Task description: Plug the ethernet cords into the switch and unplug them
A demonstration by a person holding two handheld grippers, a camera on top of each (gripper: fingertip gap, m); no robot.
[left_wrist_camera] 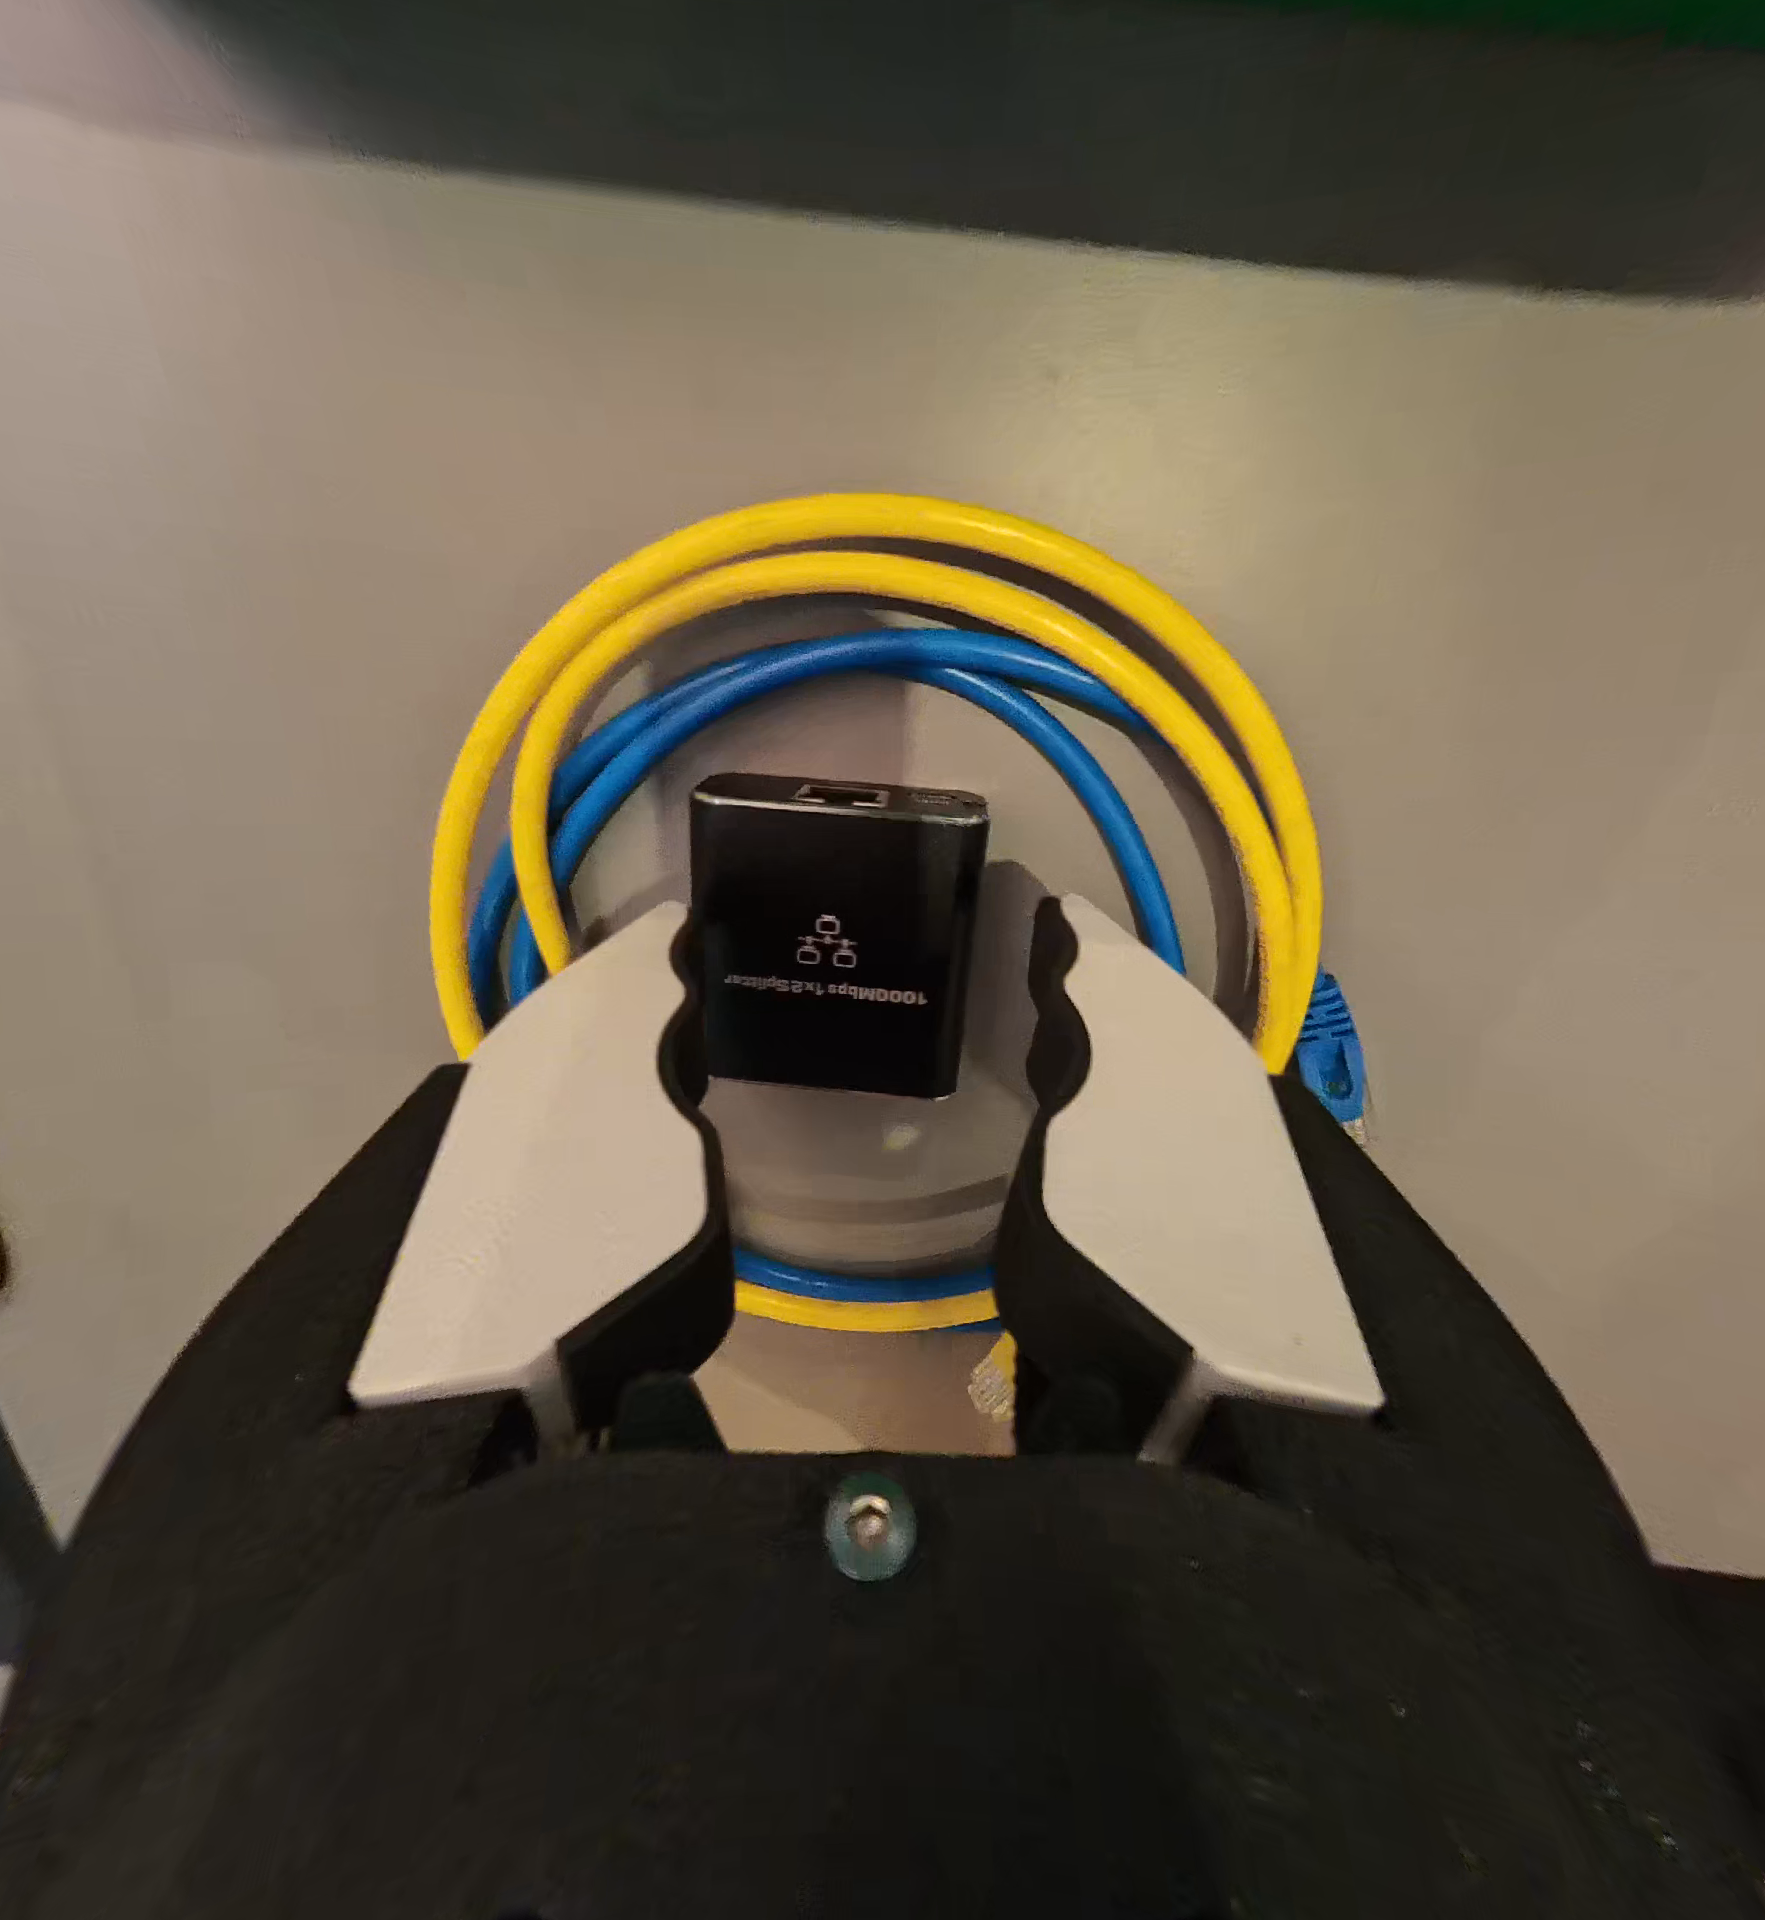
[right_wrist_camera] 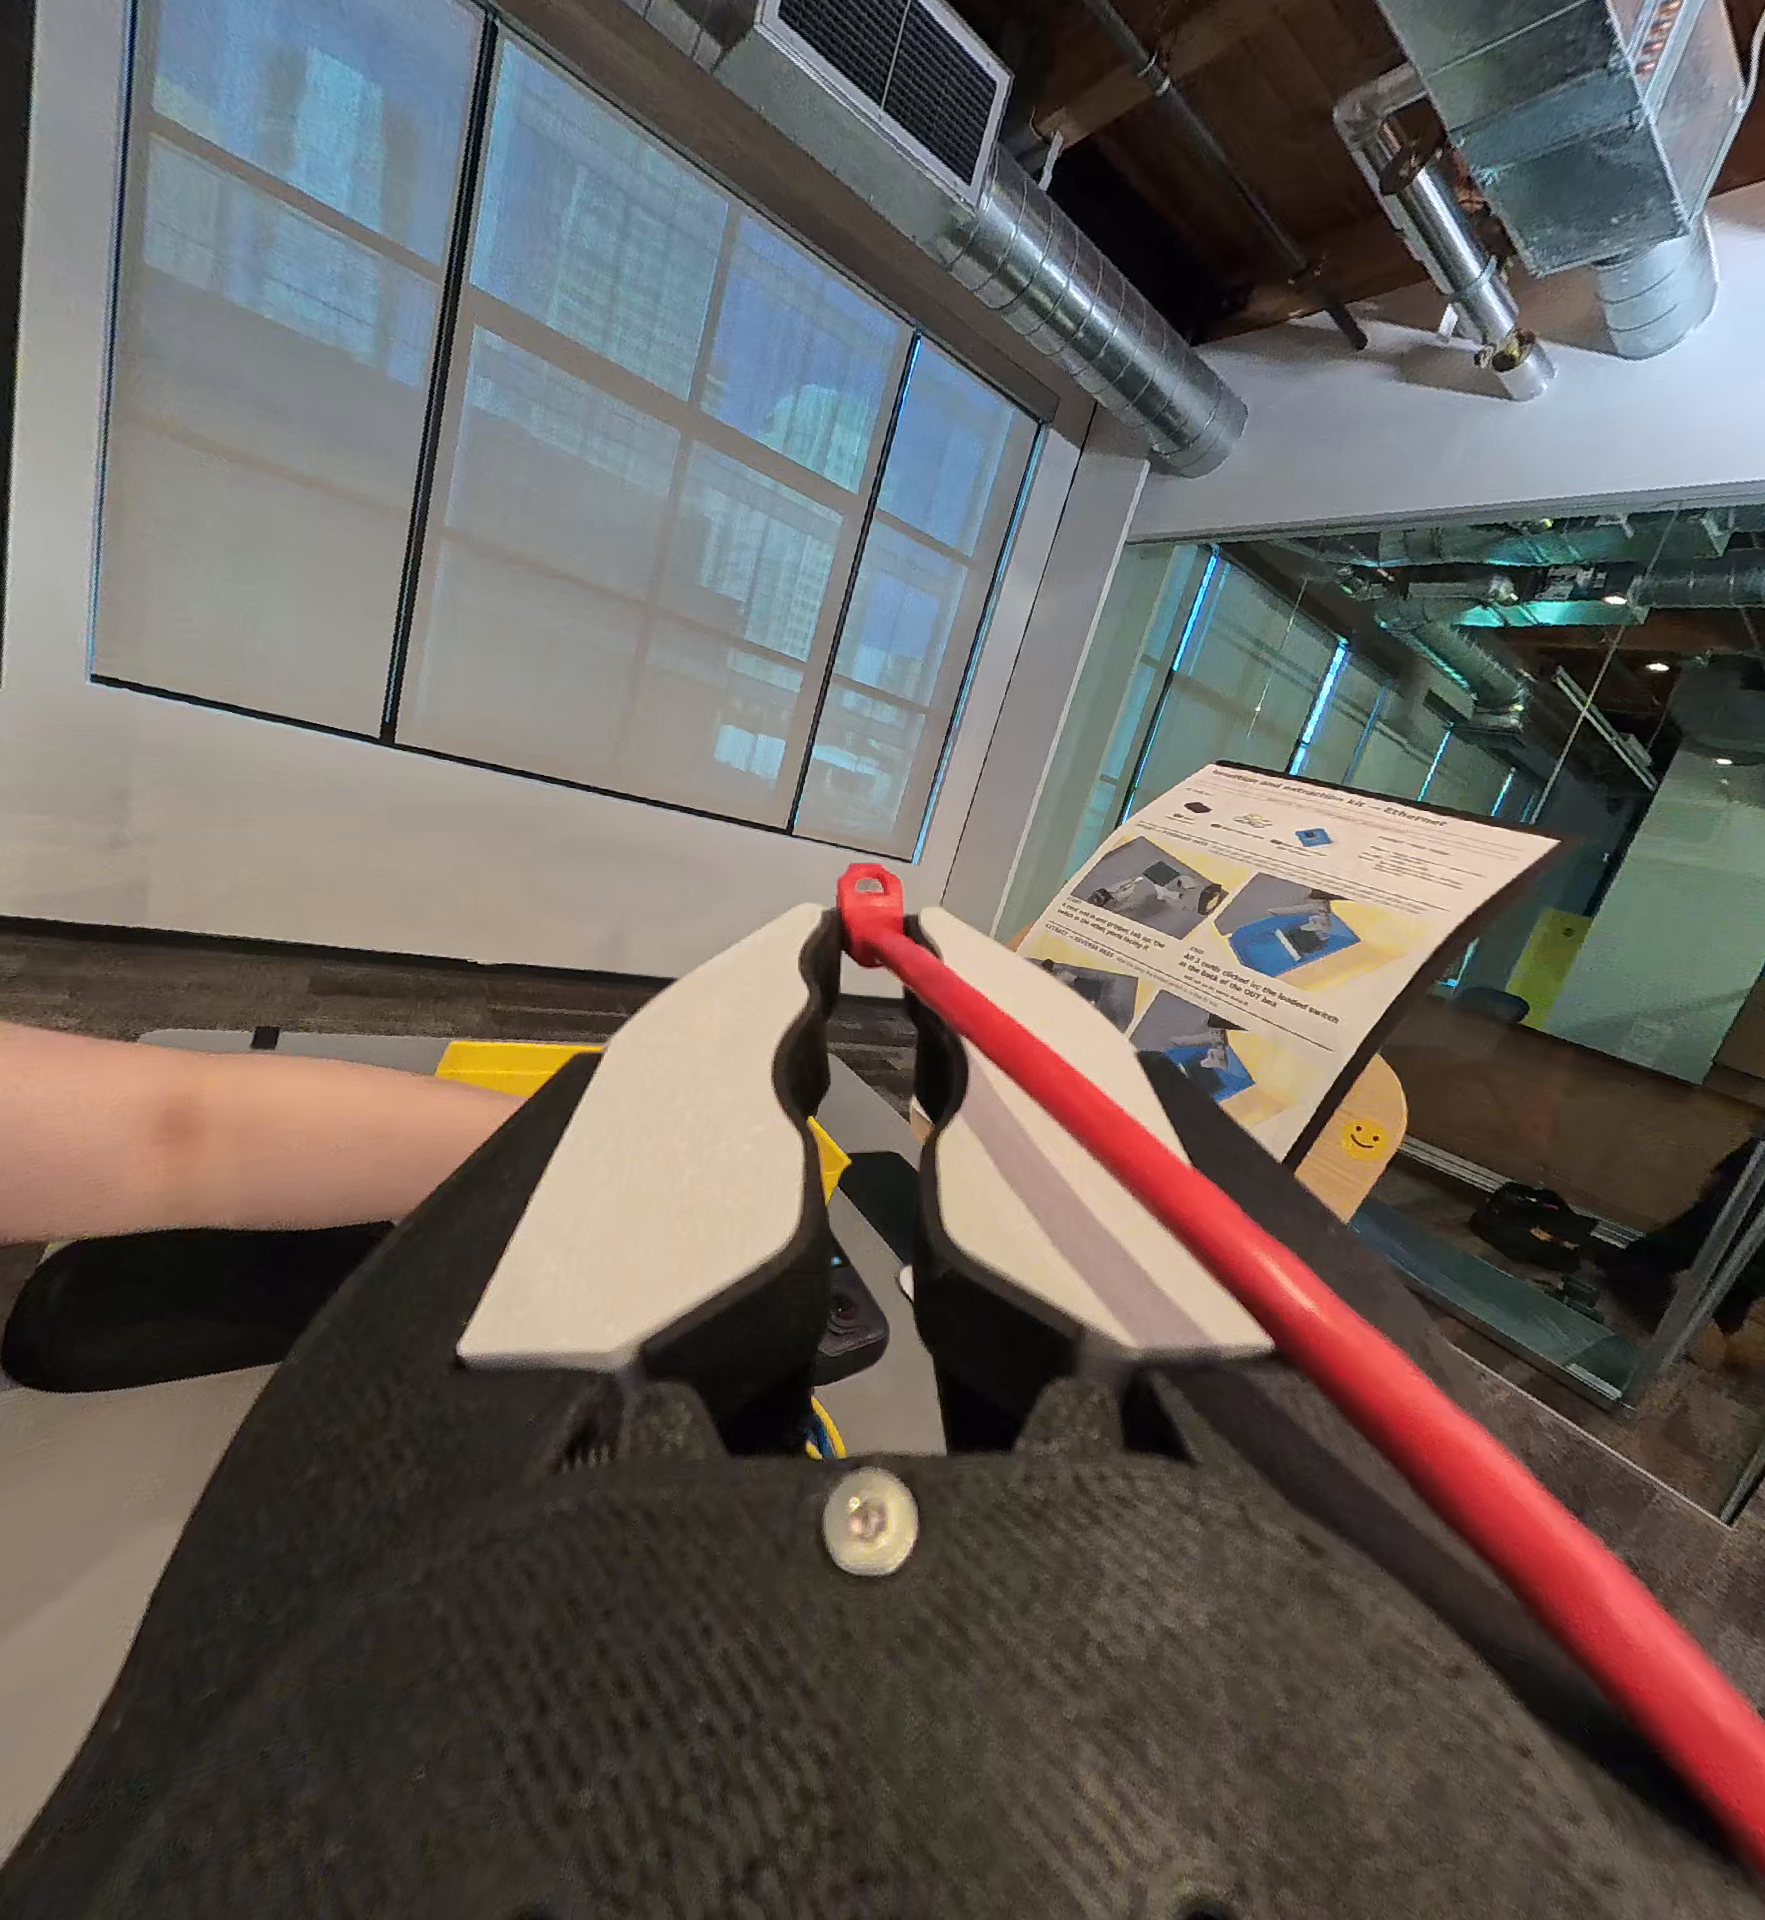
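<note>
In the left wrist view the small black switch (left_wrist_camera: 836,935) lies on the grey table (left_wrist_camera: 234,623), its port end facing away. My left gripper (left_wrist_camera: 862,925) is open with a finger on each side of the switch; the left finger touches it and the right stands slightly apart. A coiled yellow cord (left_wrist_camera: 857,530) and a coiled blue cord (left_wrist_camera: 857,655) ring the switch, and the blue plug (left_wrist_camera: 1335,1049) lies at the right. My right gripper (right_wrist_camera: 867,925) is raised, tilted upward, and shut on the plug end of a red cord (right_wrist_camera: 1273,1278), which trails to the lower right.
A person's forearm (right_wrist_camera: 182,1122) reaches in from the left of the right wrist view. A printed instruction sheet (right_wrist_camera: 1262,935) stands on a holder at the right, with a glass partition behind it. A yellow object (right_wrist_camera: 504,1065) shows behind the fingers. The table's far edge (left_wrist_camera: 961,239) meets dark floor. One gripper's finger ends stand about 45 cm off the other's.
</note>
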